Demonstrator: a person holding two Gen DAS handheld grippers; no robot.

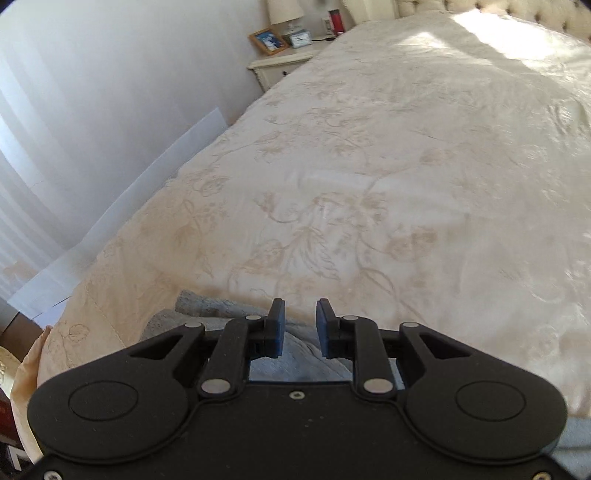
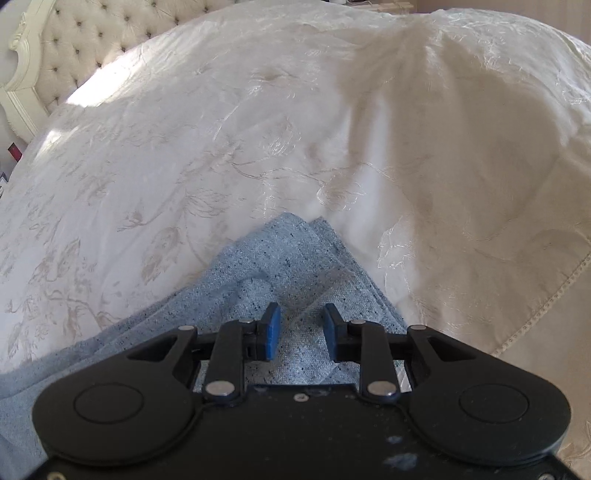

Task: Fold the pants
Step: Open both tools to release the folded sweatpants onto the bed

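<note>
Pants (image 2: 280, 266): pale blue, lying on cream bedspread (image 2: 221, 147) near its edge | left gripper (image 1: 299, 328): spread, nothing between, over pants | right gripper (image 2: 301, 330): spread, above pants corner

We note a cream floral-embroidered bedspread (image 1: 388, 166) covering the bed, sunlit patch near the tufted headboard (image 2: 92, 40). Beside the bed stands a cream nightstand (image 1: 277, 68) carrying a framed photo (image 1: 268, 40), a lamp (image 1: 286, 16) and a red container (image 1: 336, 20). White curtain (image 1: 44, 110) at left.
</note>
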